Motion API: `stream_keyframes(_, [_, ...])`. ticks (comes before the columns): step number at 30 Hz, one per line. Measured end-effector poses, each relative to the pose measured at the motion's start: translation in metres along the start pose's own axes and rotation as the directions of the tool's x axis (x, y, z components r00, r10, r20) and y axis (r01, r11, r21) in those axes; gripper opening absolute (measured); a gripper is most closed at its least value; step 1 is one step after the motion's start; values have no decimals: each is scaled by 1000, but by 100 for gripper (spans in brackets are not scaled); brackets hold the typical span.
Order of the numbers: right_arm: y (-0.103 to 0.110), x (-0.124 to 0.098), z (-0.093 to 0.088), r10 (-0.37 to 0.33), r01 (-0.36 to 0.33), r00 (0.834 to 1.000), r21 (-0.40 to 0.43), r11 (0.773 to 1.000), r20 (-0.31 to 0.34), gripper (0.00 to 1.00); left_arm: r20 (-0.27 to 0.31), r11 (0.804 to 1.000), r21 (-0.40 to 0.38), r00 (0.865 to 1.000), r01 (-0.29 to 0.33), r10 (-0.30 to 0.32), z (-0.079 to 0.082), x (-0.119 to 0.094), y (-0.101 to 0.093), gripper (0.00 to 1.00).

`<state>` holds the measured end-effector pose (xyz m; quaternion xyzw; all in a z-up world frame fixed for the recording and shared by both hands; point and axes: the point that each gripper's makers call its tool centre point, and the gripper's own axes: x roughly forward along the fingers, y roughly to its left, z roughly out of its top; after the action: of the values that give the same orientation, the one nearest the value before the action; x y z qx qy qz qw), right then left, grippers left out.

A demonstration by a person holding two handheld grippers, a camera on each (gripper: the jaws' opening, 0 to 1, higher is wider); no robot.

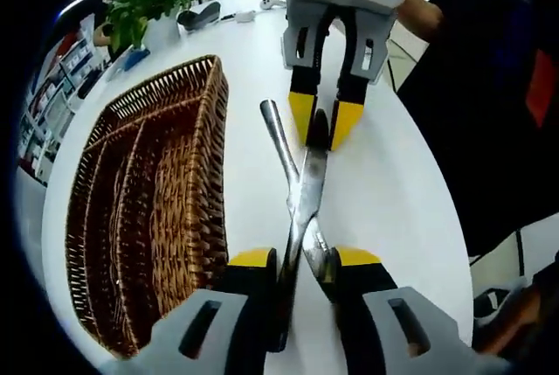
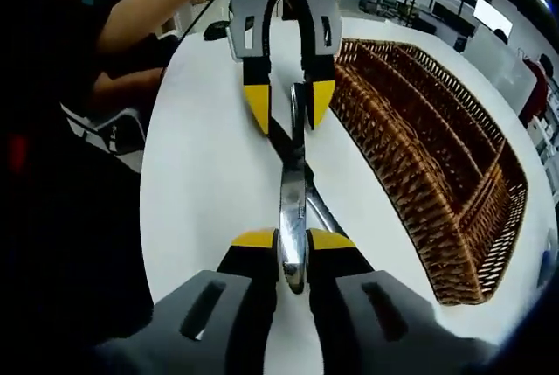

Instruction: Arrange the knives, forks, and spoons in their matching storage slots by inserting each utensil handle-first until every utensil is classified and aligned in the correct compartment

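Two steel utensils lie crossed on the white table (image 1: 393,191). One is a long, flat, knife-like piece (image 1: 307,183) (image 2: 293,191). The other is slimmer with a rounded handle (image 1: 278,135) (image 2: 323,206). My right gripper (image 2: 293,239) (image 1: 323,121) is shut on one end of the knife-like piece. My left gripper (image 1: 306,257) (image 2: 288,104) faces it from the other end, its jaws apart and straddling both utensils. A brown wicker tray (image 1: 148,209) (image 2: 437,156) with long compartments lies beside them with nothing in it.
A potted plant (image 1: 148,3) and small items (image 1: 201,17) stand at the table's far edge. A person in dark clothes (image 1: 489,86) (image 2: 131,25) stands close by the side away from the tray. The table rim (image 1: 441,244) curves near the grippers.
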<state>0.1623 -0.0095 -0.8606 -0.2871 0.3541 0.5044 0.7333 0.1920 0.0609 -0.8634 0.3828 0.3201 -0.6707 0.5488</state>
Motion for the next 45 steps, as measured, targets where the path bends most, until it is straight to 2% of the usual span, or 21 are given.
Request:
stream_keyframes(10, [0, -10, 8, 0, 0, 1000, -4, 1000, 24, 10, 13, 999, 40, 1000, 24, -24, 3, 3, 2, 21])
stream_keyframes(17, [-3, -16, 14, 1, 0, 999, -9, 1000, 42, 10, 25, 996, 80, 998, 48, -50, 5, 6, 5, 14])
stream_keyframes(23, [-5, -18, 17, 0, 0, 999, -12, 1000, 51, 10, 38, 991, 111, 996, 75, -80, 7, 8, 3, 14])
stream_keyframes(29, [-5, -20, 18, 1, 0, 999, -21, 1000, 53, 10, 36, 987, 146, 997, 65, -71, 6, 9, 6, 10])
stream_keyframes(30, [-5, -20, 19, 2, -1, 998, -22, 1000, 55, 2, 37, 987, 149, 997, 62, -69, 7, 10, 7, 10])
stream_keyframes(31, [-11, -23, 38, -12, 19, 987, -45, 999, 158, 0, 36, 988, 150, 998, 48, -54, 7, 10, 10, 7])
stream_keyframes(32, [-6, -25, 27, 22, -23, 995, 0, 1000, 97, 0, 32, 987, 148, 997, 59, -64, 6, 10, 10, 8])
stream_keyframes(33, [-11, -24, 29, 2, 0, 995, -23, 1000, 104, 0, 42, 987, 146, 997, 61, -68, 8, 11, 11, 7])
stream_keyframes(34, [-16, -23, 22, -36, 39, 998, -55, 998, 55, 0, 39, 987, 145, 997, 65, -71, 9, 10, 11, 7])
stream_keyframes(35, [-16, -16, 23, -32, 35, 998, -58, 998, 63, 0, 62, 996, 89, 997, 31, -36, 11, 12, 18, 7])
stream_keyframes(36, [-7, -13, 14, 27, -27, 999, -6, 1000, 40, 0, 51, 1000, 23, 998, 20, -22, 10, 11, 20, 7])
stream_keyframes(37, [-13, -17, 15, -9, 10, 998, -12, 1000, 63, 0, 34, 997, 73, 999, 21, -23, 11, 9, 21, 7])
stream_keyframes(38, [-15, -21, 14, -25, 25, 997, -6, 1000, 73, 0, -18, 986, 166, 1000, 16, -14, 7, 6, 19, 7])
stream_keyframes(40, [-17, -28, 14, -12, 11, 995, 10, 1000, 99, 0, -11, 990, 143, 1000, -6, 8, 12, 8, 20, 7])
stream_keyframes(45, [-30, -30, 2, -40, 40, 997, 13, 999, 73, 0, -42, 989, 146, 999, -5, 11, 12, 8, 20, 7])
